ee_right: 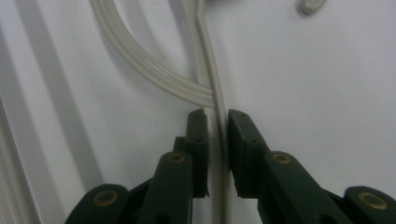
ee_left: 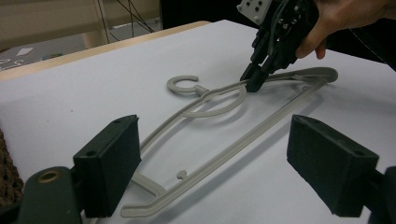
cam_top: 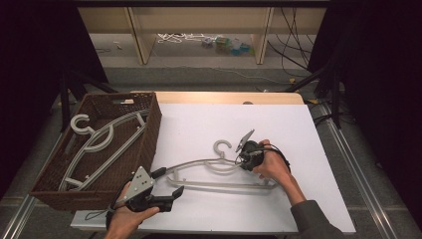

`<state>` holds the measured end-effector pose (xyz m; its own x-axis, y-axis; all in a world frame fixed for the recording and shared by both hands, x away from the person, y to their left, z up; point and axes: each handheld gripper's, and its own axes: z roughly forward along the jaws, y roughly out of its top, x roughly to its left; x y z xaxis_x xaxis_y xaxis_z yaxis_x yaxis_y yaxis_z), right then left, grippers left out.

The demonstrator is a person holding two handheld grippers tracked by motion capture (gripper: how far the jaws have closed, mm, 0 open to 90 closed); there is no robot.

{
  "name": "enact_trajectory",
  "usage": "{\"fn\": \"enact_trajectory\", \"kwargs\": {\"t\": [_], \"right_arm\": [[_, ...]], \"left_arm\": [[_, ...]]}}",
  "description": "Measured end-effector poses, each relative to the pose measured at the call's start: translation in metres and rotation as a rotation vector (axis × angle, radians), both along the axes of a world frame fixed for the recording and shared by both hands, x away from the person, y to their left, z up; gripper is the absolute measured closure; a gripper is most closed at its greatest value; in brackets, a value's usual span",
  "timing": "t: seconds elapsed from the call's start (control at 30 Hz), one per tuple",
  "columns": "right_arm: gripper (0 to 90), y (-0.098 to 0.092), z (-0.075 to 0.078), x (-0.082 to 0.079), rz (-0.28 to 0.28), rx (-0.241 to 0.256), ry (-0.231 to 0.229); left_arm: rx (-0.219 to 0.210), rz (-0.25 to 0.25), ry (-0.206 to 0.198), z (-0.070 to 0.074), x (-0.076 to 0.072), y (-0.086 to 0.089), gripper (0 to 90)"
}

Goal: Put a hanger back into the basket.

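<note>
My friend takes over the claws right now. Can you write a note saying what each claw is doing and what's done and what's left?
Right claw: shut on the hanger, pinching its upper arm near the hook.
Left claw: open, holding nothing, at the hanger's near end.
Hanger: flat on the white table, beside the basket.
Done: two hangers already lie in the basket.
Left: probably lift this one into the basket.
</note>
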<state>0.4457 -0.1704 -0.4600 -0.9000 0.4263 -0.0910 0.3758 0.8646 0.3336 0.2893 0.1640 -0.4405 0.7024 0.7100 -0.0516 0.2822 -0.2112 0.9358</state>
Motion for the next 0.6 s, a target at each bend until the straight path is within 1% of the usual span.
{"fn": "enact_trajectory", "kwargs": {"t": [0.07, 0.1, 0.13, 0.17, 0.2, 0.23, 0.27, 0.3, 0.33, 0.4, 0.43, 0.47, 0.5, 0.53, 0.57, 0.6], "right_arm": [[81.2, 0.001, 0.000, -0.001, 0.024, -0.009, -0.009], [81.6, 0.001, 0.000, -0.001, 0.038, -0.004, -0.012], [81.8, 0.001, 0.000, -0.002, 0.045, -0.011, -0.013], [81.9, 0.001, 0.000, -0.003, 0.061, -0.015, -0.032], [81.9, 0.001, 0.001, -0.004, 0.072, -0.015, -0.034], [82.0, 0.002, 0.002, -0.005, 0.081, -0.032, -0.036], [82.0, 0.002, 0.003, -0.005, 0.083, -0.034, -0.042], [82.0, 0.001, 0.004, -0.007, 0.086, -0.030, -0.049], [82.0, 0.001, 0.005, -0.008, 0.095, -0.024, -0.062], [82.0, 0.000, 0.009, -0.010, 0.109, -0.021, -0.078], [82.0, -0.001, 0.011, -0.012, 0.111, -0.019, -0.094], [82.0, -0.002, 0.014, -0.014, 0.117, -0.009, -0.115], [82.0, -0.004, 0.016, -0.016, 0.117, -0.010, -0.130], [82.0, -0.005, 0.019, -0.018, 0.119, -0.002, -0.143], [82.0, -0.005, 0.022, -0.020, 0.123, 0.001, -0.152], [82.1, -0.006, 0.025, -0.022, 0.124, 0.005, -0.162]], "left_arm": [[-0.001, 0.001, 0.001, 0.000, 0.000, 0.000, 17.4], [-0.006, 0.002, 0.005, 0.000, 0.000, 0.000, 17.5], [-0.017, 0.007, 0.011, 0.000, 0.000, 0.000, 17.5], [-0.014, 0.004, 0.008, 0.000, 0.000, 0.000, 17.5], [-0.018, 0.006, 0.014, 0.000, 0.000, 0.000, 17.6], [-0.017, 0.004, 0.017, 0.000, 0.000, 0.000, 17.6], [-0.014, 0.003, 0.012, 0.000, 0.000, 0.000, 17.6], [-0.014, 0.002, 0.006, 0.001, 0.000, 0.000, 17.6], [-0.025, -0.003, 0.007, 0.001, 0.000, 0.000, 17.7], [-0.017, 0.003, 0.008, 0.002, 0.000, 0.000, 17.7], [-0.017, 0.004, 0.010, 0.002, 0.000, 0.000, 17.7], [-0.015, -0.005, 0.000, 0.001, 0.001, 0.000, 17.8], [-0.018, -0.003, 0.001, 0.001, 0.001, 0.000, 17.7], [-0.020, 0.006, 0.011, 0.002, 0.001, -0.001, 17.8], [-0.023, 0.006, 0.010, 0.002, 0.001, -0.002, 17.8], [-0.010, 0.003, 0.004, 0.003, 0.002, -0.002, 17.8]]}}
